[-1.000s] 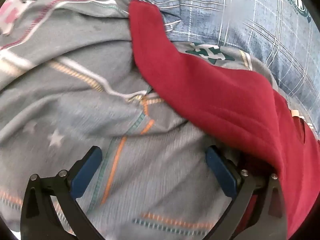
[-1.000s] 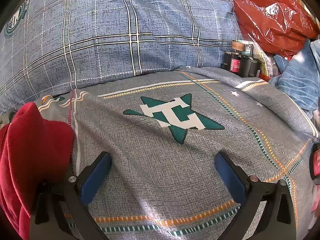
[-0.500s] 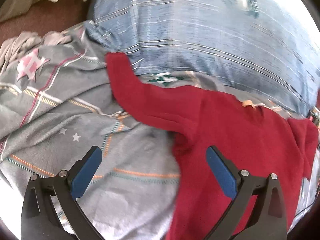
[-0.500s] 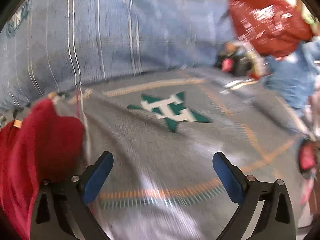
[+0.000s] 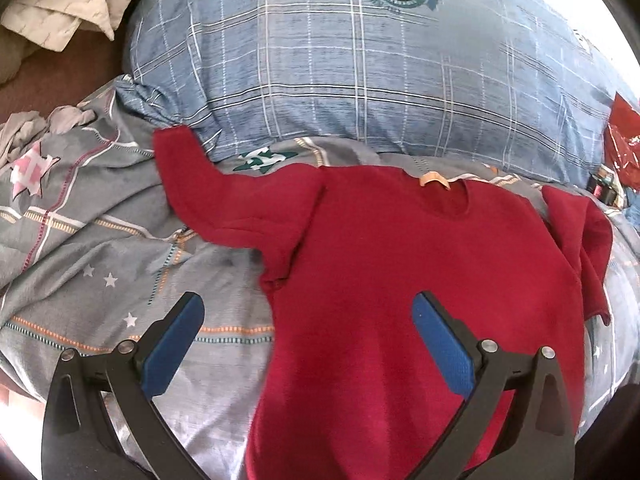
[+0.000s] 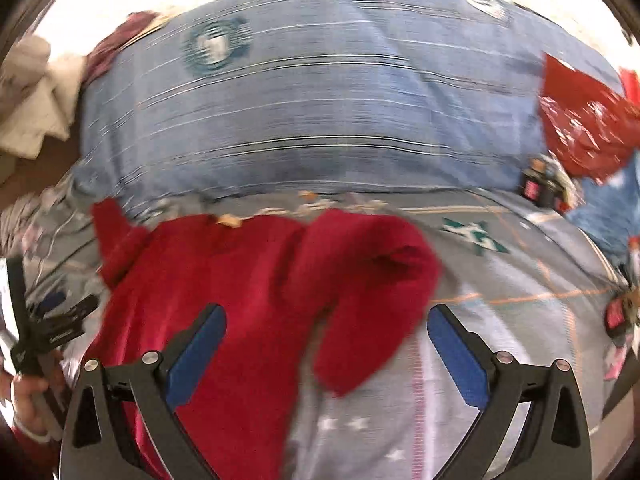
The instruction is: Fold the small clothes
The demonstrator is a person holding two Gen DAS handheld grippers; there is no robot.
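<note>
I have the red sweater (image 5: pixel 384 264) spread face-up on the bed, collar toward the big blue plaid pillow (image 5: pixel 360 80), body running back toward me. One sleeve (image 5: pixel 208 196) is stretched out to the side, its cuff touching the pillow's edge; the other sleeve (image 6: pixel 372 280) is already doubled back on itself in a lumpy bunch — that one worries me. If I fold over it as it lies, I expect the lump to get trapped inside and the fold to come out crooked.

My left gripper (image 5: pixel 308 344) hangs over the sweater's lower body, jaws spread wide, holding nothing. My right gripper (image 6: pixel 326 348) hovers above the bunched sleeve, jaws equally wide and empty. The right view is smeared, so I can't judge fine detail there.

The grey star-print bedcover (image 5: pixel 100 264) underneath is rumpled and soft — a low pinch could easily grab cover along with knit. Off to the side sit a red plastic bag (image 6: pixel 584 128) and some small dark bottles (image 6: pixel 540 188), clear of the work. Pale cloths (image 5: pixel 60 8) lie beyond the pillow.
</note>
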